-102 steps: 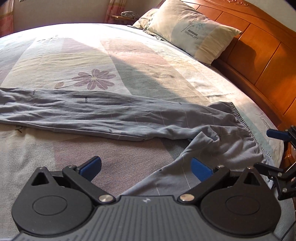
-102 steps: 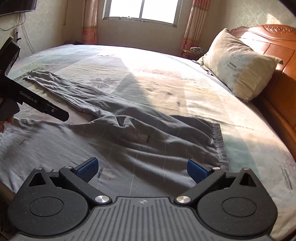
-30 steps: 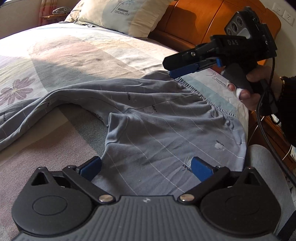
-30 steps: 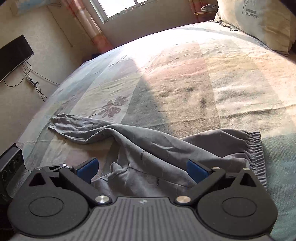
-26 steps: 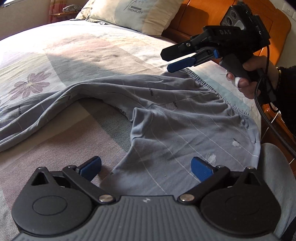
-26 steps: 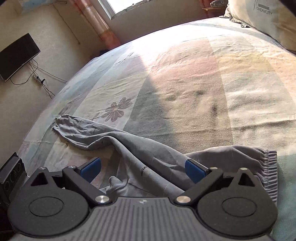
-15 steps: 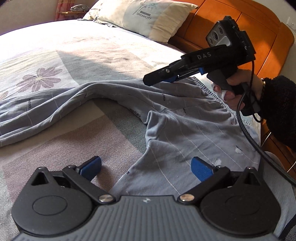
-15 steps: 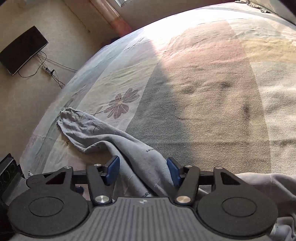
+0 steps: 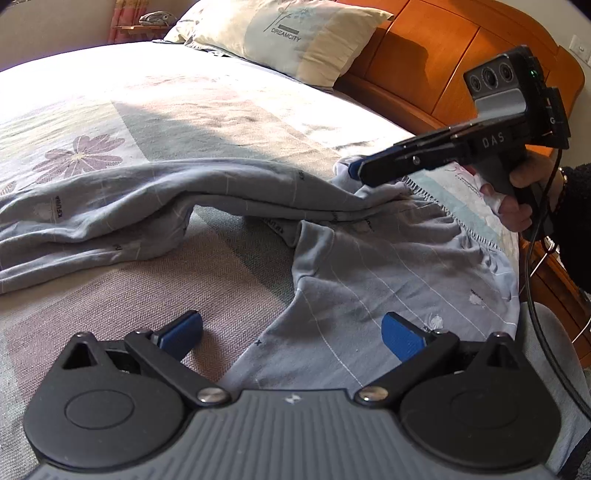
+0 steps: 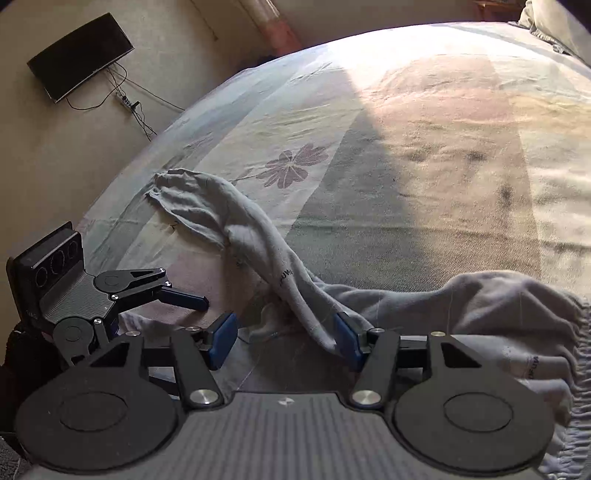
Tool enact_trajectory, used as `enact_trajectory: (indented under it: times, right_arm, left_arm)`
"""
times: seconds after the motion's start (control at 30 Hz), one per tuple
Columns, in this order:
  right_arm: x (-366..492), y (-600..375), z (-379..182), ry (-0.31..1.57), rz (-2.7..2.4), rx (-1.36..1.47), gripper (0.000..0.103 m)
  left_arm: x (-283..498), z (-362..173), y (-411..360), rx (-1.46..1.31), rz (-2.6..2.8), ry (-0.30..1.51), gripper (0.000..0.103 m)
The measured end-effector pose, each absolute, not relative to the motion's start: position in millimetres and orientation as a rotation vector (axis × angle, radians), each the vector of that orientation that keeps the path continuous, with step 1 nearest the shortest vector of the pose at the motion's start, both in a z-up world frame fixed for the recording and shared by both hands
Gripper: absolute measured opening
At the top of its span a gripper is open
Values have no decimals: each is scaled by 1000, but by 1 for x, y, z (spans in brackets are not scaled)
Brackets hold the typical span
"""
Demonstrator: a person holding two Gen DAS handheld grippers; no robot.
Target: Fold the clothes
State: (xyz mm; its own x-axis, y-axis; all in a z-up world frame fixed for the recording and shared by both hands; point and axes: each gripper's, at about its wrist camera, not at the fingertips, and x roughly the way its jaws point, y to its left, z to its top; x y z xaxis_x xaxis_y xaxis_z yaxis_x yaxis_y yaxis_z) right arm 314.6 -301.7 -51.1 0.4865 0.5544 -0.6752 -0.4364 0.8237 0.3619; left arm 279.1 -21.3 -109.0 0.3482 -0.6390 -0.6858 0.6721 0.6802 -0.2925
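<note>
trouser leg point(image 9: 74, 229) cut off left, pillow point(image 10: 554, 22) cropped

Floral bedspread point(image 9: 184, 110), cream pillow point(image 9: 295, 37) against wooden headboard point(image 9: 436, 66), wall-mounted television point(image 10: 79, 55)

Ahead of your left gripper point(image 9: 291, 328) the bedspread point(image 9: 155, 280) lies bare to the left. To your right, the right gripper point(image 9: 354, 168) and its hand point(image 9: 517, 195) block the way, with the headboard point(image 9: 424, 66) and pillow point(image 9: 291, 37) behind. Far side of the bed: wide open.
</note>
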Motion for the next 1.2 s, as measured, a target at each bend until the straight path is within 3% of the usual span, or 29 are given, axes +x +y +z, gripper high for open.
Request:
enact_trajectory:
  times: [0.2,0.4,0.73,0.83,0.87,0.9,1.2]
  right_arm:
    - [348,-326,-45,824,444,-39,61]
    - [357,-341,-75,859,484,-145,61]
    - [324,-353,-93,882,499,-225,61]
    - [317,-343,-88,878,509,-280,38]
    - [315,-338,-86,875,511,-308,21]
    - [314,-333,-84,871,510,-337,14]
    - [355,-359,-66,778,251,-252,12]
  left_arm:
    - [280,-111,-21,43,-857,855,102]
    - [279,-112,-23,52,-862,844,102]
    - [273,-115,-25,101,-872,799,102]
    - [271,-116,-26,120,-870,790,102]
    - [271,-116,-26,124,-870,788,102]
    - [271,-116,-26,126,-869,788,102]
    - [271,-116,-25,119,-875,787,102]
